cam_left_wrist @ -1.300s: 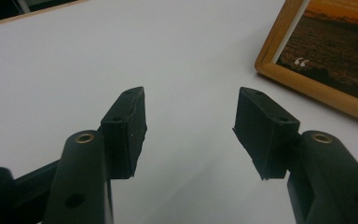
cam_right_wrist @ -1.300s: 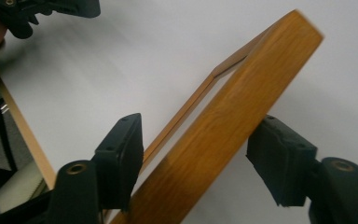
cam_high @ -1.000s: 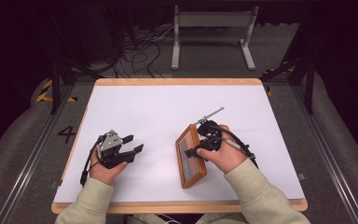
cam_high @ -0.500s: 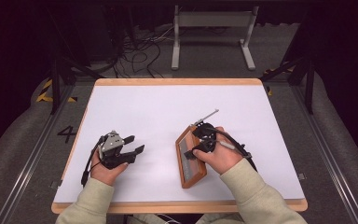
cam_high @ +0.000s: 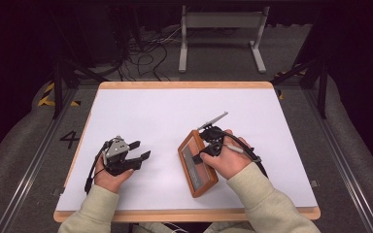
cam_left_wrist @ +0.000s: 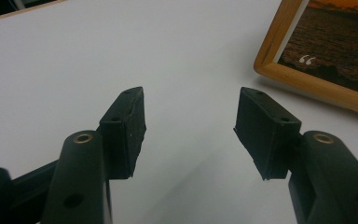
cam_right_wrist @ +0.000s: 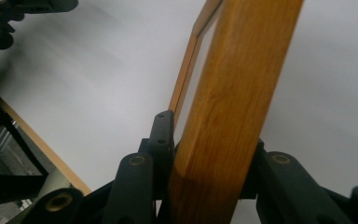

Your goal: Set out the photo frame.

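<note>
A wooden frame [cam_high: 197,162] is seen on the white table [cam_high: 175,111] in the high view, at about 5 o'clock from the table's middle, its long axis running from 11 to 5 o'clock. The right gripper [cam_high: 209,145] is held at the frame's right long edge, near the far end, by the right hand [cam_high: 226,158]. In the right gripper view, the frame's wooden side [cam_right_wrist: 233,93] is seen standing between the two black jaws, which have just been closing and now press on it from both sides; the glass face is turned to the left there.

The left gripper [cam_high: 138,155] is held at about 8 o'clock from the table's middle, well apart from the frame, pointing toward 3 o'clock. In the left gripper view its jaws are seen spread wide with nothing between them, bare table beneath, and a corner of the frame [cam_left_wrist: 307,56] is seen at 1 o'clock.
</note>
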